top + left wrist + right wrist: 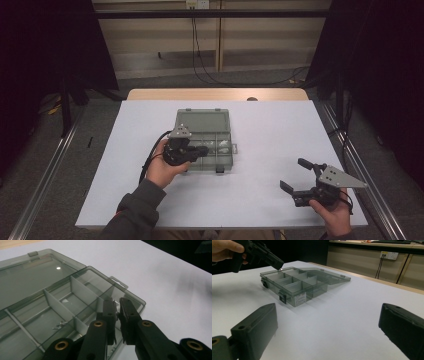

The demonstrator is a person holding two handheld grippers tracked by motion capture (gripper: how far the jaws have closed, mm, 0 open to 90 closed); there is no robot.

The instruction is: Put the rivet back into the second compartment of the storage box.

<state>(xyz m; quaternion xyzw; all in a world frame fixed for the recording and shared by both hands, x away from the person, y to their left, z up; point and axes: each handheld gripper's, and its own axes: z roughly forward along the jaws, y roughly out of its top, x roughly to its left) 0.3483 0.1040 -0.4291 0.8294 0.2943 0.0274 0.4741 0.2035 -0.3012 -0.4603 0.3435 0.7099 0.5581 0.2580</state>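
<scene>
At frame centre the left gripper [200,151], its jaws pinching a tiny glinting metal piece [116,305], hangs over the open smoke-grey plastic compartment box [204,123], while the wide-spread right gripper [295,176] rests well apart, lower right.

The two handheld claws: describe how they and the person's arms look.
Both are black, two-jawed tools. The left claw carries a grey three-cornered plate on top and trails a black cable; brass-coloured pivots show on its linkage. The right claw has broad, blocky black jaws and the same grey plate. A dark grey sleeve covers the left forearm.
</scene>
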